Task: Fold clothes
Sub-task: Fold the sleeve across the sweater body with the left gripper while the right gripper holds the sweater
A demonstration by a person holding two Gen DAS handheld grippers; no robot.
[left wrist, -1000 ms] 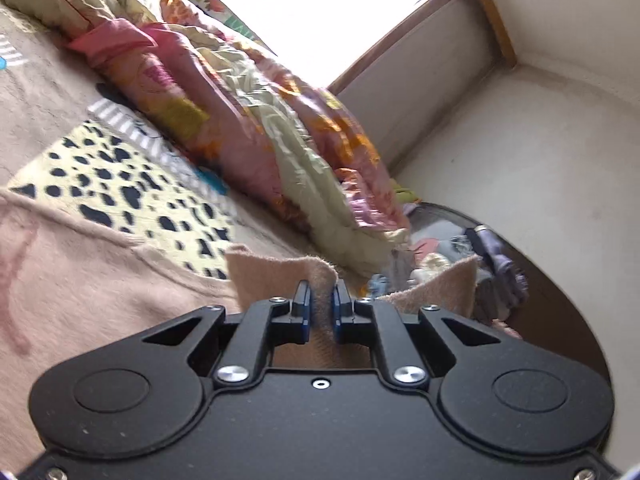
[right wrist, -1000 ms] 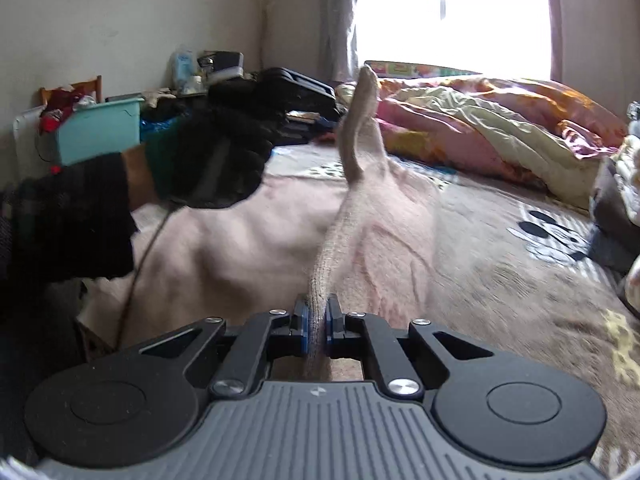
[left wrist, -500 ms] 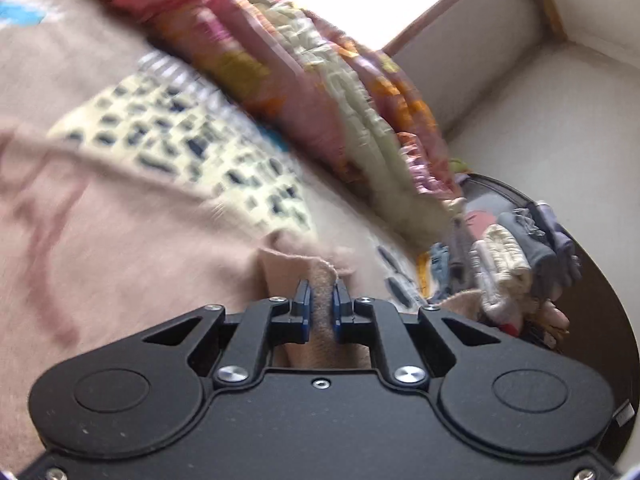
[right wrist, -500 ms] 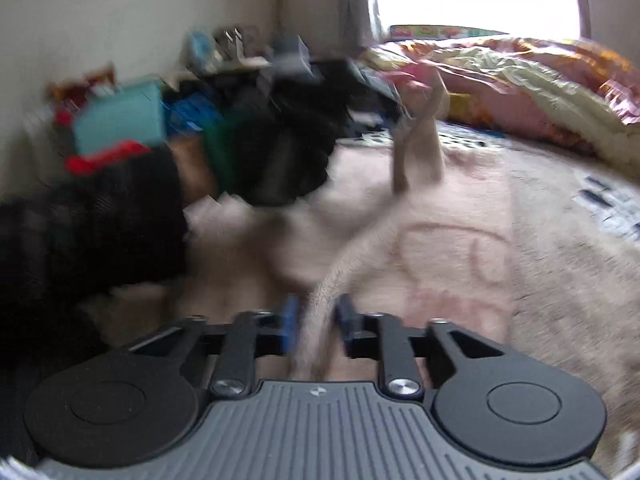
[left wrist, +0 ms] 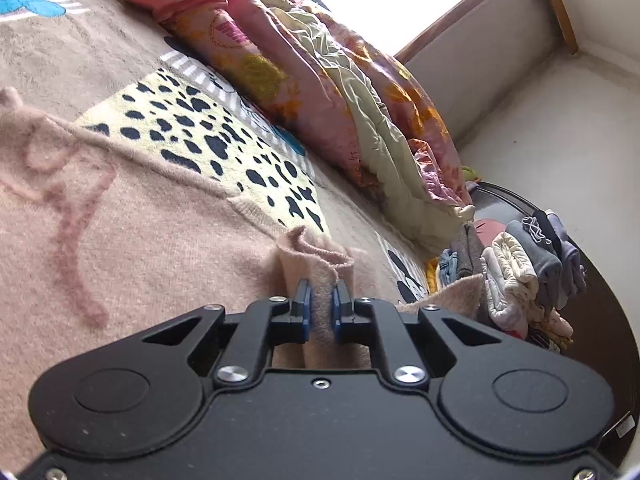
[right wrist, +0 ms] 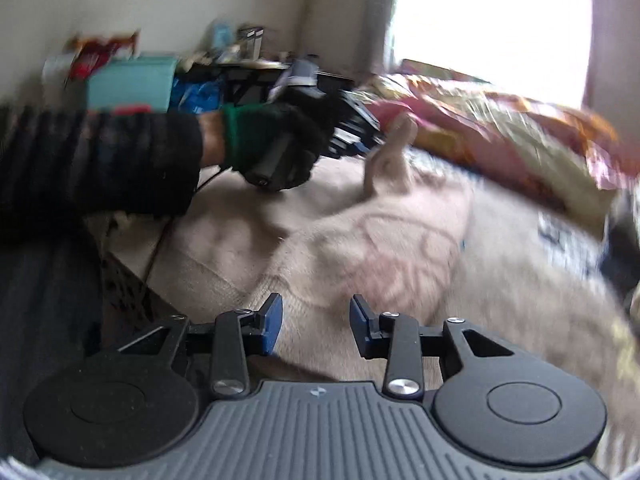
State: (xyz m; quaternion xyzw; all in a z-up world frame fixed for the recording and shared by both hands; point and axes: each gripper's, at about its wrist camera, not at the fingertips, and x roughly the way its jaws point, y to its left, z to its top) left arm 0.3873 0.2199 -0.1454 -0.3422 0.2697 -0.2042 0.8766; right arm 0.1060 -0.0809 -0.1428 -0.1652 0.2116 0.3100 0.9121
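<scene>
— Pink knit, the sweater point(left wrist: 132, 240): where does it lie?
— Spread on the bed cover point(left wrist: 80, 52), one edge bunched up and pinched in the left gripper point(left wrist: 319, 310).
— And the right gripper point(right wrist: 316, 326)?
— Jaws wide apart, nothing between them, low over the sweater's near part.
— Around it?
— A floral quilt point(left wrist: 320, 92) beyond; a stack of clothes point(left wrist: 520, 276) at the bed's corner.
</scene>
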